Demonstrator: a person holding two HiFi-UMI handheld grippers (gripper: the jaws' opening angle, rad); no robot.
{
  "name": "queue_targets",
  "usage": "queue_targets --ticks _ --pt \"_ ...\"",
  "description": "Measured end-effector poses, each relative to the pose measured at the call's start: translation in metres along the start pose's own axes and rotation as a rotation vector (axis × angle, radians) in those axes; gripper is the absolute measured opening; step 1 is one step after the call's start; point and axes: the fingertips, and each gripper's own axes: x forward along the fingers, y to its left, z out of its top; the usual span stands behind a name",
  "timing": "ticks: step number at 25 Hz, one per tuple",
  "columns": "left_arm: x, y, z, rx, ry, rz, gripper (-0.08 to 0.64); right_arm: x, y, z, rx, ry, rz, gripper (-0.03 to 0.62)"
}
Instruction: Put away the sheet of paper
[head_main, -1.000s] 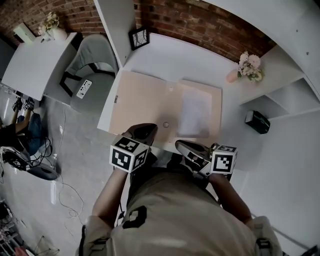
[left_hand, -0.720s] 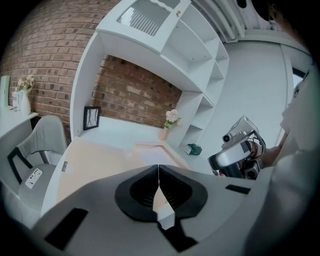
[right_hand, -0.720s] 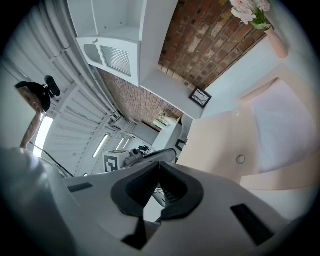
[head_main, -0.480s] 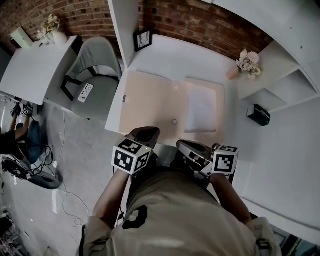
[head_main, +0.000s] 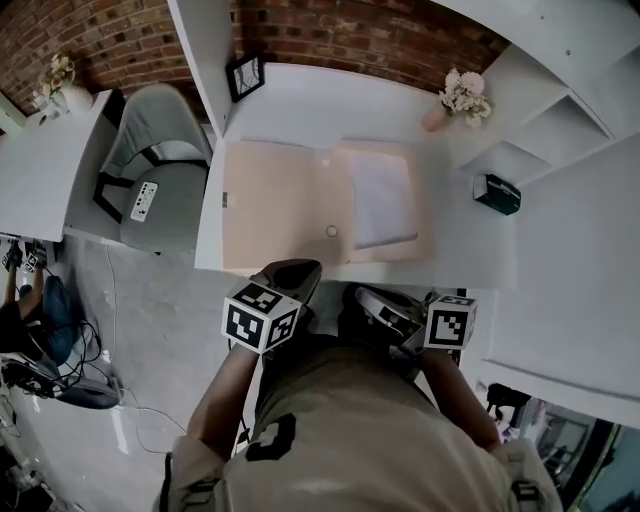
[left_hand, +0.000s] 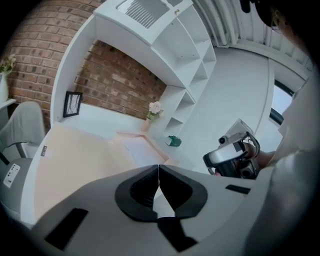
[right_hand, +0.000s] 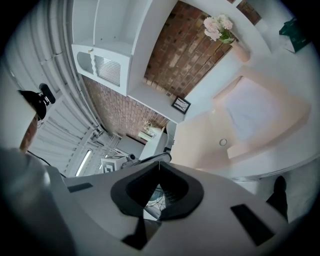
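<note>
A pale peach folder (head_main: 270, 205) lies open on the white desk (head_main: 330, 110). A white sheet of paper (head_main: 383, 192) sits in the pocket of its right half, and a small round snap (head_main: 331, 231) shows near the fold. My left gripper (head_main: 303, 270) is shut and empty, hanging over the desk's near edge, short of the folder. My right gripper (head_main: 364, 297) is also shut and empty, off the desk's edge close to my body. In the left gripper view the folder (left_hand: 75, 155) and paper (left_hand: 140, 149) lie beyond the shut left gripper (left_hand: 159, 172). The right gripper view shows the folder (right_hand: 205, 135) and paper (right_hand: 252, 110).
A framed picture (head_main: 245, 75) leans at the desk's back left and a vase of flowers (head_main: 458, 95) stands at the back right. A small dark box (head_main: 497, 193) sits on the white shelving to the right. A grey chair (head_main: 150, 150) holding a remote (head_main: 143, 200) stands left of the desk.
My head view has swung, so the desk and folder sit a little further left and up in the picture. Both grippers stay shut and held near my body.
</note>
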Motion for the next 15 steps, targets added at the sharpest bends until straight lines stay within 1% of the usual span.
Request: queue_targets --ticks 3,7,10,15 --pt "0.005 -0.006 -0.004 0.0 0.014 -0.029 0.017 -0.003 0.0 -0.005 -0.011 0.0 -0.014 0.028" --pt "0.007 -0.012 -0.002 0.012 0.014 -0.034 0.017 -0.011 -0.001 -0.004 -0.015 -0.03 -0.013 0.028" --pt "0.01 -0.018 0.001 0.01 0.005 -0.024 0.017 -0.017 0.0 -0.004 -0.028 -0.035 0.009 0.028" --pt "0.018 -0.042 0.002 0.018 -0.003 -0.016 0.017 -0.03 0.001 -0.006 -0.088 -0.017 0.06 0.028"
